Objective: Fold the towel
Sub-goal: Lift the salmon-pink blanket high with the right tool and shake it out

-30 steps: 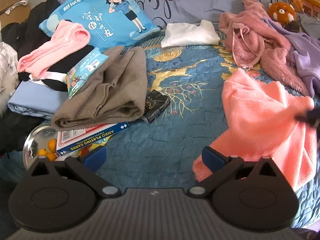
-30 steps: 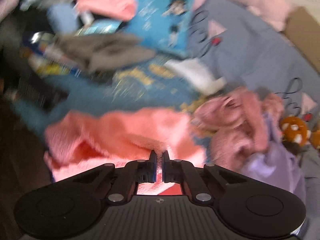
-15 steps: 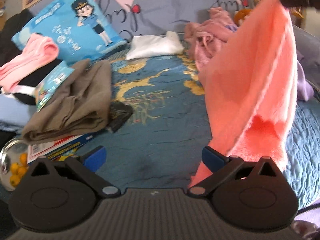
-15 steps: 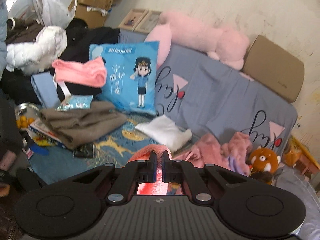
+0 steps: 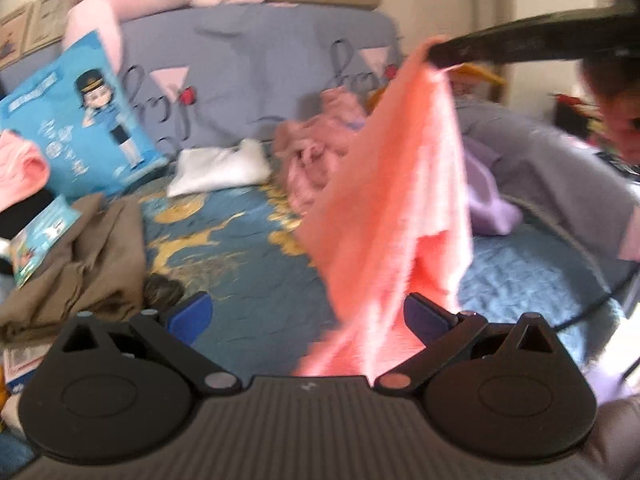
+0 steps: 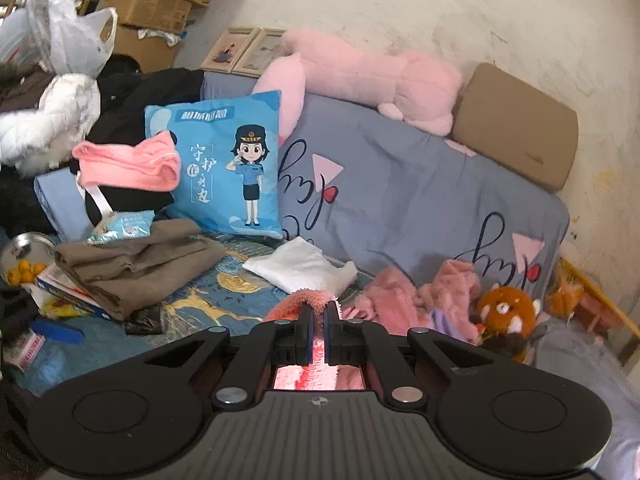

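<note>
Right tongs (image 6: 318,322): clenched on a top edge of the coral-pink towel (image 5: 400,184), pile bunched up between the pads and showing red-pink behind them. Seen from the left wrist view, these tongs (image 5: 434,54) sit high up and the towel hangs from them in one long drape, clear of the bed.

Left tongs (image 5: 308,316): released, blue pads (image 5: 190,316) wide apart, nothing gripped. The towel's lower end trails down between the two fingers, nearer the right-hand pad; contact cannot be told, frame is blurred.

Beyond the left tongs: blue patterned quilt (image 5: 240,256) directly ahead. Ahead and to their left, a folded brown cloth (image 6: 132,264) with a small packet (image 6: 124,226) on top. Further ahead, a white folded cloth (image 6: 304,268), then a blue cartoon cushion (image 6: 224,164) leaning on grey-blue bedding (image 6: 400,208). Ahead and to the right of the right tongs, crumpled dusty-pink garments (image 6: 420,300) and an orange plush toy (image 6: 506,312).
</note>
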Demonstrator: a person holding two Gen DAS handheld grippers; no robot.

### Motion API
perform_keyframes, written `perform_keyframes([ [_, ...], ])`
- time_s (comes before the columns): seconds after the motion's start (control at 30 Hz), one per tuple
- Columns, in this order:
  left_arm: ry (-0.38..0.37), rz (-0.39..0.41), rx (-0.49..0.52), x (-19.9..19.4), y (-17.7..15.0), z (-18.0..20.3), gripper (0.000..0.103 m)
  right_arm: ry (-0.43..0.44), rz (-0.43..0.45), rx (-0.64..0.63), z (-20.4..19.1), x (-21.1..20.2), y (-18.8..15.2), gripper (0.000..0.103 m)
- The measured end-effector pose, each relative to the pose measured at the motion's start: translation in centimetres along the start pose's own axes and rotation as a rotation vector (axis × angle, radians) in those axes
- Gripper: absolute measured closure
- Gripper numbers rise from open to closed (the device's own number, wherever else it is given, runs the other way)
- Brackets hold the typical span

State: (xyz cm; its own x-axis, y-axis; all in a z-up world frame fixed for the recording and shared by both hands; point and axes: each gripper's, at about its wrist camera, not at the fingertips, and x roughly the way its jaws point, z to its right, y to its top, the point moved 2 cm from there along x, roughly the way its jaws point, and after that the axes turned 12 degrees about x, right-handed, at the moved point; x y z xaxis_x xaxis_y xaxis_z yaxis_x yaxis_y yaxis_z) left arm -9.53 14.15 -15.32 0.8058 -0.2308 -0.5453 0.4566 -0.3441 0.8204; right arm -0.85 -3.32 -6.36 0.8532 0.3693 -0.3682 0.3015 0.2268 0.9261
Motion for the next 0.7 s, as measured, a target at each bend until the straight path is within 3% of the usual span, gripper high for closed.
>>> perform_keyframes([
  [0.07, -0.024, -0.001, 0.023, 0.1, 0.3, 0.7, 0.000, 0.011, 0.009, 0.008, -0.2, -0.3, 0.1, 0.099],
  [0.27, -0.003, -0.083, 0.065, 3.2, 0.7, 2.7, 0.001, 0.032, 0.053, 0.006, -0.4, -1.8, 1.1, 0.099],
  [0.33, -0.010, -0.093, 0.052, 4.0, 0.8, 2.7, 0.006, 0.033, 0.075, 0.013, -0.2, -2.4, 1.7, 0.099],
  [0.43, -0.046, -0.095, 0.014, 5.0, 1.1, 2.4, 0.021, 0.031, 0.116, 0.024, 0.1, -3.5, 2.6, 0.099],
  [0.5, -0.068, -0.105, 0.001, 5.6, 1.3, 2.3, 0.039, 0.028, 0.145, 0.028, 0.4, -4.2, 3.3, 0.099],
  [0.63, -0.135, -0.094, -0.020, 6.3, 1.7, 2.6, 0.065, 0.017, 0.182, 0.041, 1.3, -5.4, 4.2, 0.099],
  [0.7, -0.170, -0.077, -0.037, 6.5, 2.2, 2.7, 0.088, 0.001, 0.198, 0.051, 1.9, -5.9, 4.4, 0.099],
])
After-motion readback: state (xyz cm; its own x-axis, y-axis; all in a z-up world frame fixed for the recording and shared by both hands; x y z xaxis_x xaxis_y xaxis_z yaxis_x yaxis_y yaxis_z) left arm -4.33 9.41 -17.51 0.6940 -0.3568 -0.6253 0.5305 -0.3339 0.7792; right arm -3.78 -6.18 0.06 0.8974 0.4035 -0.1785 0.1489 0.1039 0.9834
